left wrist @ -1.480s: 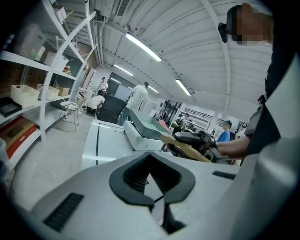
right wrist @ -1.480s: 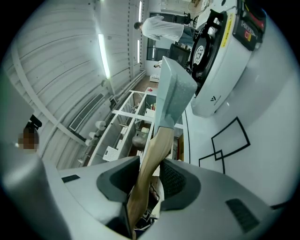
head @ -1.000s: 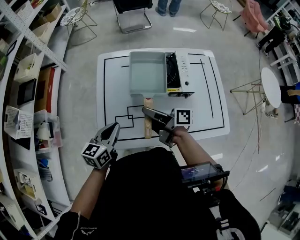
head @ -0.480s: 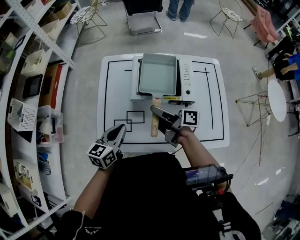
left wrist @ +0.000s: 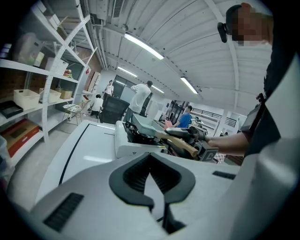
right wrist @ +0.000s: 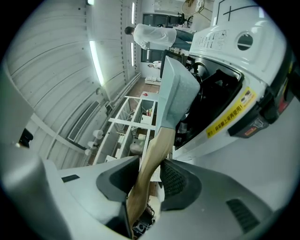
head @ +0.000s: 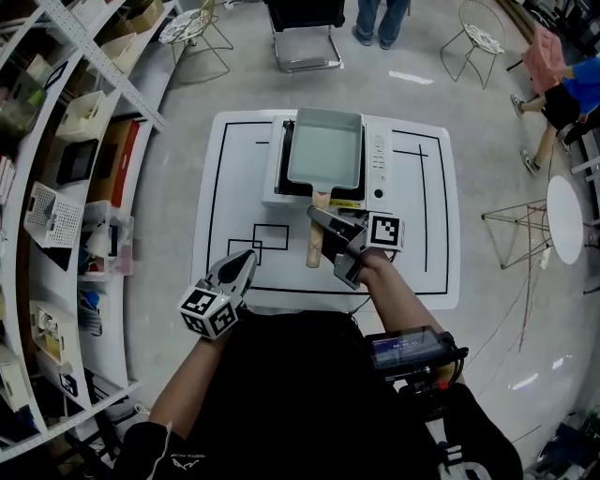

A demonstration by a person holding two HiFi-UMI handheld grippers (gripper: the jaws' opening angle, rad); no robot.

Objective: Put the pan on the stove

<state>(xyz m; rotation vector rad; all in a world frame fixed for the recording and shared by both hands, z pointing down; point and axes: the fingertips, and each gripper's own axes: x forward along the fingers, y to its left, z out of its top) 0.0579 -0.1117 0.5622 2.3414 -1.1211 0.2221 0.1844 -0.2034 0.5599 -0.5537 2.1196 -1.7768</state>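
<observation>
The grey square pan (head: pixel 324 150) is over the burner of the white portable stove (head: pixel 378 169) at the far side of the table; I cannot tell whether it rests there. Its wooden handle (head: pixel 316 239) points toward me, and my right gripper (head: pixel 323 225) is shut on it. In the right gripper view the handle (right wrist: pixel 152 159) runs between the pads up to the pan (right wrist: pixel 176 89), beside the stove (right wrist: pixel 234 93). My left gripper (head: pixel 246 262) hovers by the table's near left edge, shut and holding nothing; from it (left wrist: pixel 152 180) the stove (left wrist: pixel 136 143) lies ahead.
The white table (head: pixel 422 253) carries black marked lines and two small rectangles (head: pixel 270 236). Shelving with boxes (head: pixel 75 141) lines the left. A chair (head: pixel 305 37), wire stools (head: pixel 478 28) and people stand beyond the table; a round side table (head: pixel 567 220) is at the right.
The pan, which overhung the stove's left side, has shifted right and farther over the burner, carried by my right gripper. My left gripper drifted slightly toward the table.
</observation>
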